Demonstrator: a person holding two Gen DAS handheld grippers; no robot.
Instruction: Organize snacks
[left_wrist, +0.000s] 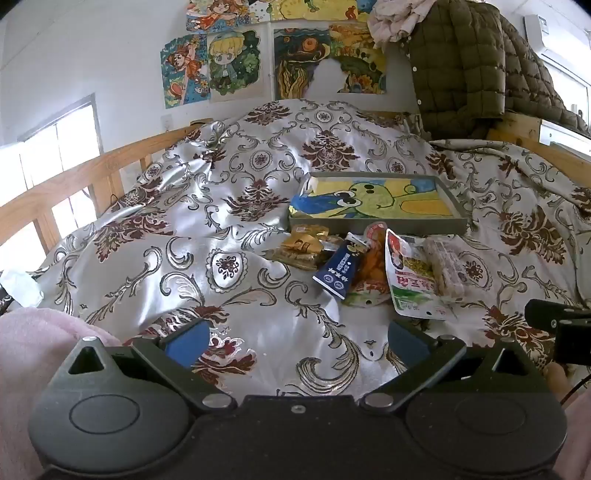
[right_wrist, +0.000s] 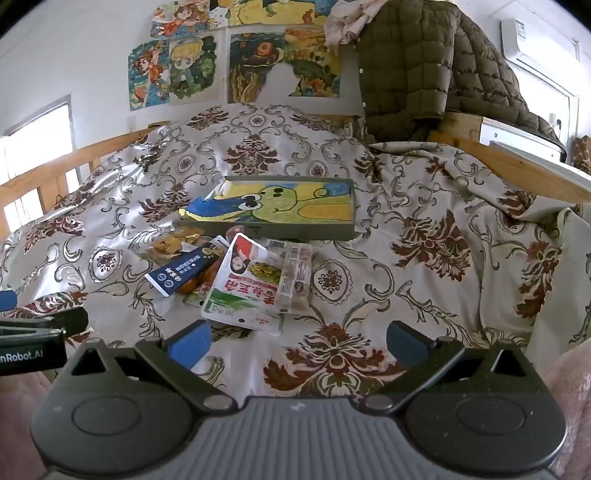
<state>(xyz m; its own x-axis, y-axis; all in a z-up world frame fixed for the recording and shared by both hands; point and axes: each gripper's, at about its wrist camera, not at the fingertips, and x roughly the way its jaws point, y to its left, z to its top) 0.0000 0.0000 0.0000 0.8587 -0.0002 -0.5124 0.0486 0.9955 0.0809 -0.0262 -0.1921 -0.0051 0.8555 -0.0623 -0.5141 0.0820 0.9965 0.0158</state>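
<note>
Snacks (left_wrist: 384, 271) heaped on damask bedspread (left_wrist: 207, 221) | tray (left_wrist: 373, 223) behind | posters (left_wrist: 229, 62) on wall

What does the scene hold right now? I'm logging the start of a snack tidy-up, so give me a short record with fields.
surface: bed with patterned quilt
tray: grey tray with a cartoon drawing inside, no snacks in it
snacks: pile in front of the tray, including a dark blue packet, a white and green packet and a clear wrapped bar
left gripper: open, holding nothing
right gripper: open, holding nothing
</note>
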